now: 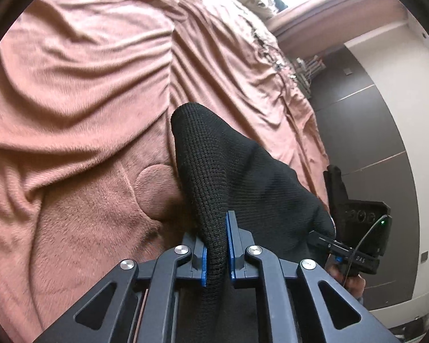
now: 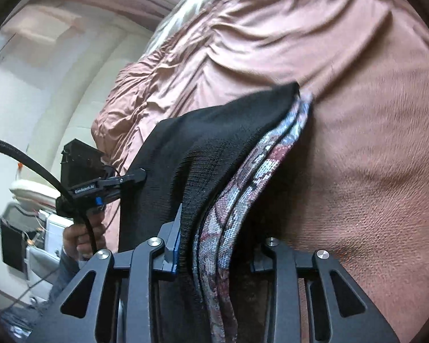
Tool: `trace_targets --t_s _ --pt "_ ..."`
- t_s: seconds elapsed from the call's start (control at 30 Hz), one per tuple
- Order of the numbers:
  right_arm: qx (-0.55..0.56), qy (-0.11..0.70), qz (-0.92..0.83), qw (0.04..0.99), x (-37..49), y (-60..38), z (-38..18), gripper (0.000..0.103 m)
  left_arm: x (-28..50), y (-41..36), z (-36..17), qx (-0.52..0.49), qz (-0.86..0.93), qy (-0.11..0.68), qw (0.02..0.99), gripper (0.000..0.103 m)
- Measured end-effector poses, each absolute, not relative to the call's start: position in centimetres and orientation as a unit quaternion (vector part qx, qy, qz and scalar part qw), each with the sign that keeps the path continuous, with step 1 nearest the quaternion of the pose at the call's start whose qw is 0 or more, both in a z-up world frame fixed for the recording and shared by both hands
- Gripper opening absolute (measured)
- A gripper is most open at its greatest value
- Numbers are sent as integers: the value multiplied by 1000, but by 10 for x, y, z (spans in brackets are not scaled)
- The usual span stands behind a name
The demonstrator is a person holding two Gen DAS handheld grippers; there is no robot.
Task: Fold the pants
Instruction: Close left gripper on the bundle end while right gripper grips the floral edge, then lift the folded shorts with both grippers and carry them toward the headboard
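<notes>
Pants [image 1: 231, 171] hang between both grippers, above the bedspread [image 1: 85, 100]. Left gripper [image 1: 216, 245]: fabric fold pinched between its pads, rest of the cloth running forward and to the right. Right gripper [image 2: 211, 245]: waistband edge [image 2: 243, 188] passes through its jaws, cloth spreading forward and left toward the other unit. Bedspread fills the area behind and under the pants in both views. Wardrobe doors [image 1: 366, 131] stand right of the bed in the left wrist view.
</notes>
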State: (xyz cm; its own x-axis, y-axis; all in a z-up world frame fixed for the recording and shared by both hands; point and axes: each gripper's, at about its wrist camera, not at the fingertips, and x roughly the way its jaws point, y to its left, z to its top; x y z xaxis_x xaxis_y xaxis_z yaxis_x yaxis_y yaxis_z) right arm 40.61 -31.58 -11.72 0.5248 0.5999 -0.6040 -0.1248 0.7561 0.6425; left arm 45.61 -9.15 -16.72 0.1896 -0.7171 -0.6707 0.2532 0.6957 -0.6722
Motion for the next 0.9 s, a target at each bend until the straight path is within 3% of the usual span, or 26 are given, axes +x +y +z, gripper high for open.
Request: trace_targets --t_s 0.9 --pt "146 305 266 903 247 -256 -7 27 345 -17 -29 -219 -327 393 831 10"
